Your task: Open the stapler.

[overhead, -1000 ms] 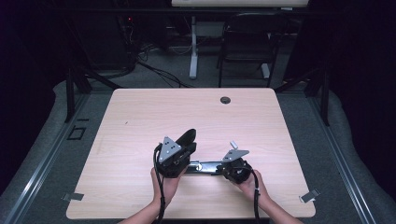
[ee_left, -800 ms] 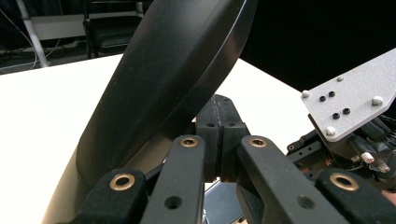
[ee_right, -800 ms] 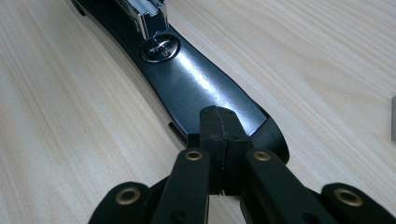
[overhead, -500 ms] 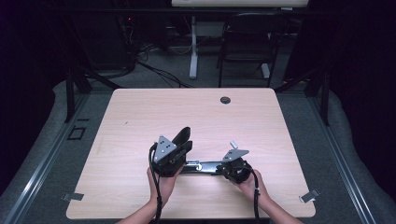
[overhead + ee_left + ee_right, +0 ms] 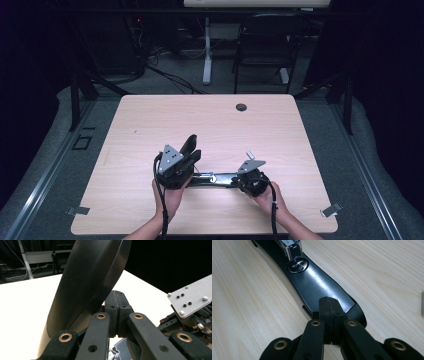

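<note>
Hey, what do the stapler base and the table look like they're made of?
Stapler base: looks like glossy black plastic or painted metal, judging by the streaky highlights; its round anvil looks like bright chromed metal. Table: pale wood-grain top, probably laminate, with fine straight grain lines and a matte, even sheen.

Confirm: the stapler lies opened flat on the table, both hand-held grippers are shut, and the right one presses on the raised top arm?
Not quite. The right hand-held gripper presses on the stapler's flat base on the table, as the right gripper view shows. The raised top arm is by the left hand-held gripper.
</note>
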### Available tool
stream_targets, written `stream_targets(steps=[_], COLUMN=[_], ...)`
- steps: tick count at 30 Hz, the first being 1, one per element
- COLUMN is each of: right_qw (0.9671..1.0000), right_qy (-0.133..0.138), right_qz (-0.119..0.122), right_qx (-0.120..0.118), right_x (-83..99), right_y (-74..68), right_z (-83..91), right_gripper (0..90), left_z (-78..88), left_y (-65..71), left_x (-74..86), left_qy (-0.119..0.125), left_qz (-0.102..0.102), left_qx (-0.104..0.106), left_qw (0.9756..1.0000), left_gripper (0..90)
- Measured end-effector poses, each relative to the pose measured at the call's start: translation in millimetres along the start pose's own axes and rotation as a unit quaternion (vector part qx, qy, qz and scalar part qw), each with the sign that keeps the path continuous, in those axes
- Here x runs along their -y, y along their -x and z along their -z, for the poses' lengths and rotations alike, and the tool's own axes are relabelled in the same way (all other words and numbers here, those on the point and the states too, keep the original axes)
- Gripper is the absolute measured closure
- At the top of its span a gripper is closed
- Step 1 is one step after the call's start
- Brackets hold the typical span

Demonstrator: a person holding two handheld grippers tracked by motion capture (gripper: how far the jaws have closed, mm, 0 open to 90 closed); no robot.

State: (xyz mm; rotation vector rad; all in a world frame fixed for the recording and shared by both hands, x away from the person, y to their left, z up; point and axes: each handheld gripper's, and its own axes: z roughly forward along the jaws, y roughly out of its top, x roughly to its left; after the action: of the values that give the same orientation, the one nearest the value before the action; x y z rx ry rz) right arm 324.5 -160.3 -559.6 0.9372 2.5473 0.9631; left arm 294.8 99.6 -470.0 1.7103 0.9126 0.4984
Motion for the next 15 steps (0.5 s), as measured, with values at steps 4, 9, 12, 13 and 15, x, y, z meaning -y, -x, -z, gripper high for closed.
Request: stream_targets(steps=[4, 9, 12, 13, 15], right_qw=[1.0, 1.0, 1.0, 1.0, 1.0], right_qy=[0.001, -0.002, -0.006, -0.006, -0.006], right_qz=[-0.004, -0.003, -0.001, -0.001, -0.002], right_qx=[-0.004, -0.005, 0.001, 0.001, -0.001], right_x=[0.1, -0.5, -0.9, -1.0, -1.2], right_y=[1.0, 1.4, 0.5, 0.4, 0.5], right_z=[0.0, 0.1, 0.4, 0.4, 0.4], right_gripper=[90.0, 90.0, 90.0, 90.0, 90.0], left_z=[-0.1, 0.7, 5.5, 6.7, 10.0], left_y=[0.0, 0.1, -2.0, -2.7, -4.0], left_x=[-0.1, 0.0, -0.4, -0.5, -0.5], left_qy=[0.0, 0.0, 0.0, 0.002, 0.002], left_qz=[-0.002, -0.007, -0.007, -0.007, -0.009], left_qx=[-0.001, -0.004, -0.006, -0.006, -0.007], left_qw=[1.0, 1.0, 1.0, 1.0, 0.9999], left_gripper=[90.0, 90.0, 90.0, 90.0, 90.0])
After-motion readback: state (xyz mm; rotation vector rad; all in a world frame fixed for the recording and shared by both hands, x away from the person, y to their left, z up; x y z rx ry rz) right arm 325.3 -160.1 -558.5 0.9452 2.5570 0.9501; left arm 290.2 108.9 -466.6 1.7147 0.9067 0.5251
